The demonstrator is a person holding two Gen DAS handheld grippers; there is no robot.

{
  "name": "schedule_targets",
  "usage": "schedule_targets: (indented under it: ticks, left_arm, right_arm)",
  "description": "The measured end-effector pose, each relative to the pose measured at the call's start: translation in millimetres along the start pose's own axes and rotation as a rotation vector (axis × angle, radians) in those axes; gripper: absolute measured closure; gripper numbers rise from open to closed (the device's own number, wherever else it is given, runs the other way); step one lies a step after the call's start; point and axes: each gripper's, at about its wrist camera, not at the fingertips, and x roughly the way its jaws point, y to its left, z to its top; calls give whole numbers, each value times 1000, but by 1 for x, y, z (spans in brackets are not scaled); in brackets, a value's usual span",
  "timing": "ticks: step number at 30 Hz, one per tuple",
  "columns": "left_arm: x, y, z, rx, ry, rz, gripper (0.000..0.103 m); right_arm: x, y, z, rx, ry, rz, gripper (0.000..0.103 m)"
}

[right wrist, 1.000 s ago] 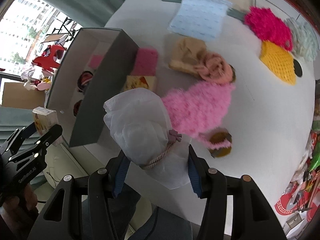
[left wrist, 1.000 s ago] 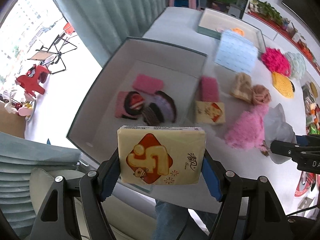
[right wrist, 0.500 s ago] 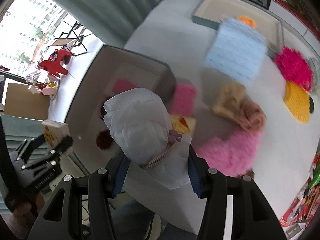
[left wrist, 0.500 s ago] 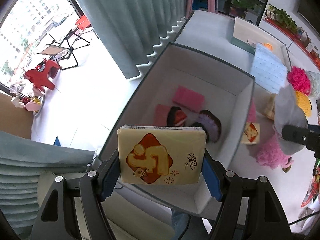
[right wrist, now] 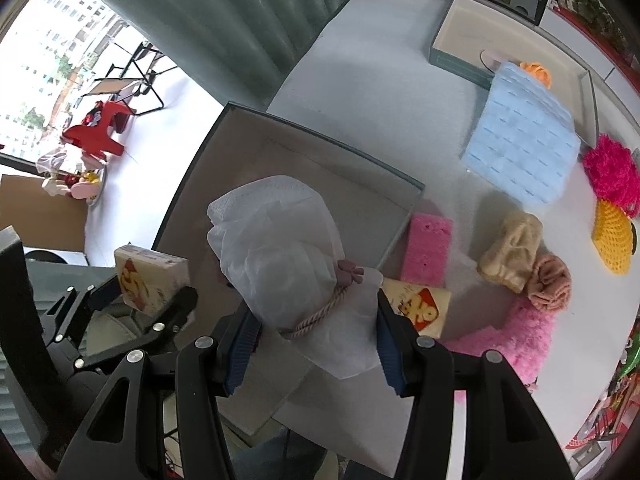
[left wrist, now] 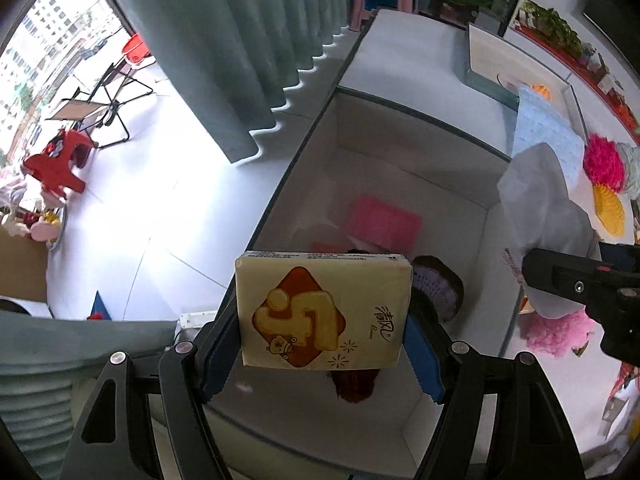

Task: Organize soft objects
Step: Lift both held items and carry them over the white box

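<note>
My left gripper (left wrist: 322,354) is shut on a yellow tissue pack (left wrist: 324,308) with a red diamond print, held over the near end of the grey open box (left wrist: 404,168). Inside the box lie a pink sponge (left wrist: 384,222), a purple knitted piece (left wrist: 438,284) and a dark red item (left wrist: 354,386). My right gripper (right wrist: 314,346) is shut on a white drawstring pouch (right wrist: 280,252) tied with a pink cord, hanging over the box (right wrist: 320,152). In the right wrist view the left gripper (right wrist: 160,300) and its tissue pack (right wrist: 150,278) show at the left.
On the white table (right wrist: 380,92) right of the box lie a pink sponge (right wrist: 426,248), a second tissue pack (right wrist: 418,306), a beige knit (right wrist: 512,252), a fluffy pink item (right wrist: 520,340), a blue cloth (right wrist: 524,156), magenta and yellow pieces, and a tray (right wrist: 452,52). Curtain and floor lie left.
Both grippers have travelled left from over the table to above the box, each keeping its load. The box now fills the middle of both views.
</note>
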Motion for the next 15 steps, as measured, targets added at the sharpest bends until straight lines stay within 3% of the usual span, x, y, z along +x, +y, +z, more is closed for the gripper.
schedule_targets:
  ticks: [15]
  left_arm:
    - [25, 7, 11, 32, 35, -58, 28]
  right_arm:
    - [15, 12, 14, 35, 30, -96, 45]
